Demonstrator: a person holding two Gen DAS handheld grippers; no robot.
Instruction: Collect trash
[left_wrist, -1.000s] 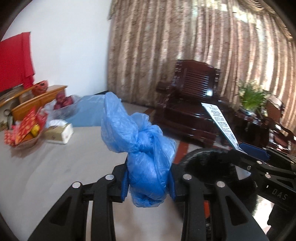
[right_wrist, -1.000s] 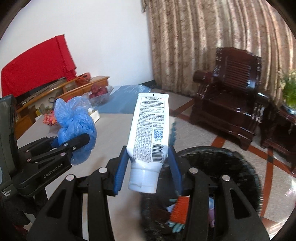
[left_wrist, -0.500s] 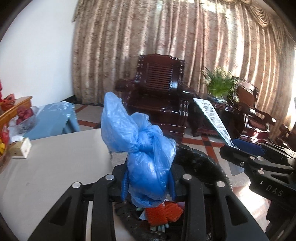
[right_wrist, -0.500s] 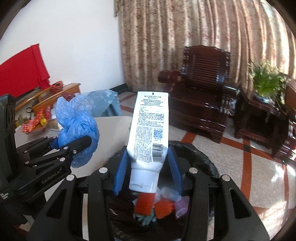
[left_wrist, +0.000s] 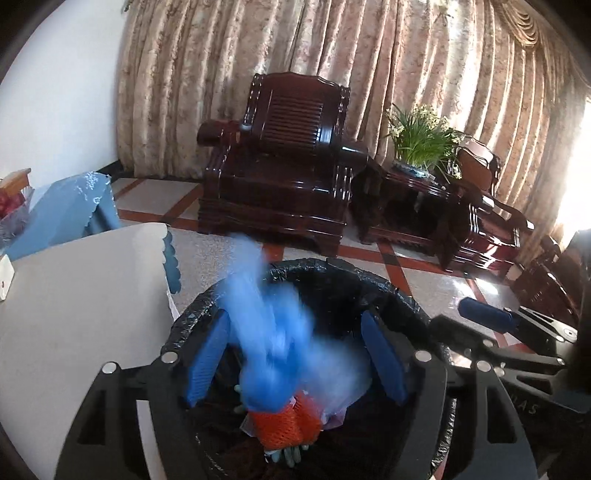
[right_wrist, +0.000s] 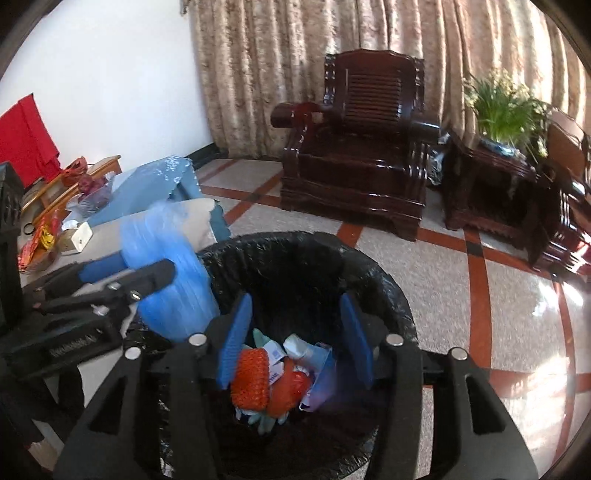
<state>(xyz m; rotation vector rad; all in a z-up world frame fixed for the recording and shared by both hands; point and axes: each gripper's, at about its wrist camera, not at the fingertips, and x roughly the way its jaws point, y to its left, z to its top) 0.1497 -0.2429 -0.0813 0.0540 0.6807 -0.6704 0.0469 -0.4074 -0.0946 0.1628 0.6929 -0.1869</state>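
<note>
with both the left hand-held gripper and right hand-held gripper just opened and released, the blurred blue bag could be caught on the bin rim and spilled beside the worktop.

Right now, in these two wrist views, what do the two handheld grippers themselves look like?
Both are matte black plastic frames with triangular cut-outs and round silver bolt heads. The left gripper carries flat, ribbed blue pads inside its fingers; the right gripper has matching blue pads. Faint, unreadable white lettering marks each one's side. No cables, hands or sleeves show.
</note>
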